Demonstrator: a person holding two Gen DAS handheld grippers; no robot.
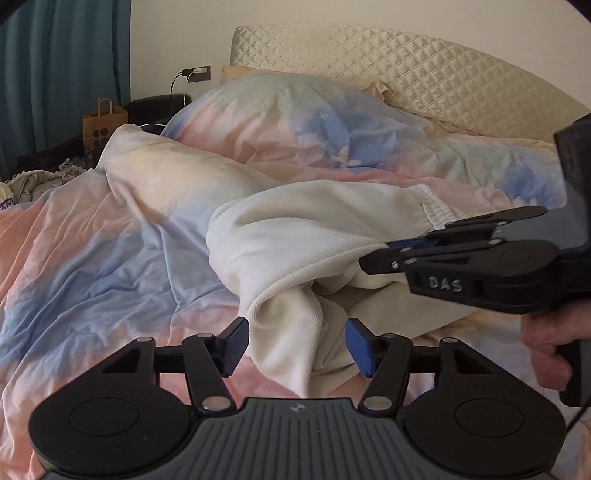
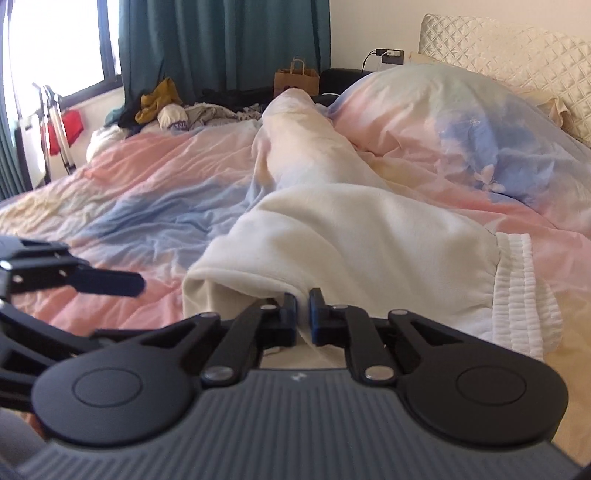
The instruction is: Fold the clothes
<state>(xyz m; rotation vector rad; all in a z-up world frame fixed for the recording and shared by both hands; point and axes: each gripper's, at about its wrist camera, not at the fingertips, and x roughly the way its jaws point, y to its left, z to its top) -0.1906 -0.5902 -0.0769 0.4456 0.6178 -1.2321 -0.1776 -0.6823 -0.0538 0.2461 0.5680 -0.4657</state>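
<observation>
Surroundings: pastel duvet (image 2: pixel 155 206) covers the bed; quilted headboard (image 1: pixel 406 62), paper bag (image 2: pixel 296 79), clothes pile (image 2: pixel 173 107) behind.
Garment: cream sweatpants (image 1: pixel 314 229) lie crumpled mid-bed, ribbed waistband (image 2: pixel 517 280) rightward.
Fabric: soft fleece, probably.
Left gripper (image 1: pixel 295 345): jaws apart, astride a fold.
Right gripper (image 2: pixel 303 317): clamped on the fabric's edge.

bed: pastel duvet (image 2: pixel 155 192) | quilted cream headboard (image 1: pixel 406 66) | teal curtains (image 2: pixel 221 44) | bright window (image 2: pixel 55 40) | white wall (image 1: pixel 177 33)
</observation>
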